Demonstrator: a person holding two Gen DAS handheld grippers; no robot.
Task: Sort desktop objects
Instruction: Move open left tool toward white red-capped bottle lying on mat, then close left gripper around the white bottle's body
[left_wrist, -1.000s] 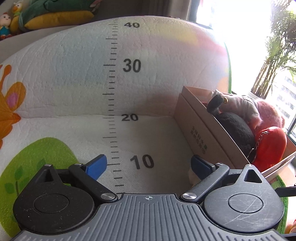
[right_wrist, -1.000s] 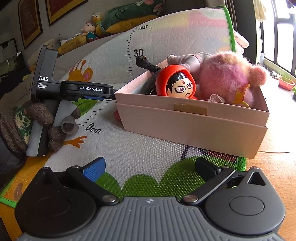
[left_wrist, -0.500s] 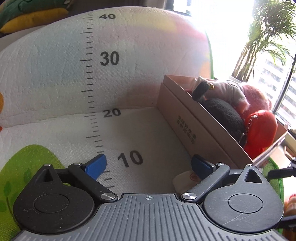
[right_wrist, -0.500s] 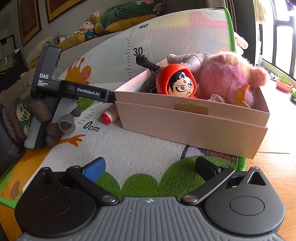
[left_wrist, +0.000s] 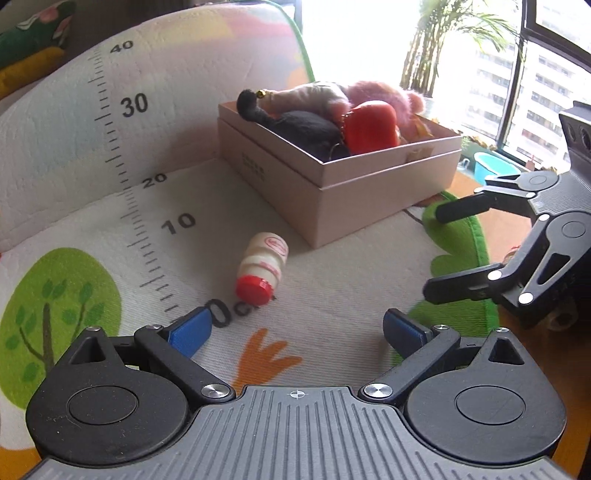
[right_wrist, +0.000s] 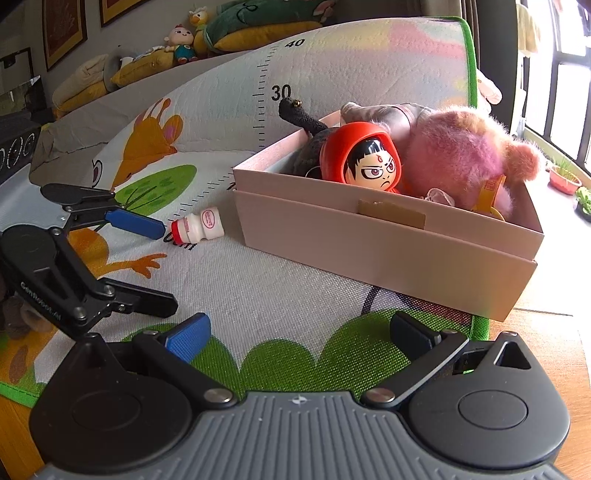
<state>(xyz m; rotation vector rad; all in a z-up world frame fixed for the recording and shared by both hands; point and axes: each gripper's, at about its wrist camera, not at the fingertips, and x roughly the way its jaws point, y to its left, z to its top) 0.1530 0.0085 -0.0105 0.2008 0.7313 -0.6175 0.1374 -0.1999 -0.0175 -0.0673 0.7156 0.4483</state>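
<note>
Seen from the left wrist camera, the left gripper (left_wrist: 295, 328) hovers low over the play mat (left_wrist: 332, 295) with its blue-padded fingers (left_wrist: 190, 330) spread wide and nothing between them. Just beyond the fingertips, at about 11 o'clock, a small white bottle (left_wrist: 263, 267) with a red cap lies on its side on the mat, cap toward the gripper, beside the printed ruler's zero mark. At 3 o'clock the right gripper (left_wrist: 430, 253) reaches in from the edge, its fingers likewise apart and empty, well clear of the bottle. Further off, at 1 o'clock, the pink cardboard box (left_wrist: 369, 192) stands on the mat, near the bottle but not touching it. Inside it lie a black plush toy (left_wrist: 303, 127), a red-hooded figure (left_wrist: 371, 127) and a pink furry toy (left_wrist: 391, 98), piled above the rim. At 12 o'clock the mat curves upward behind the box.
</note>
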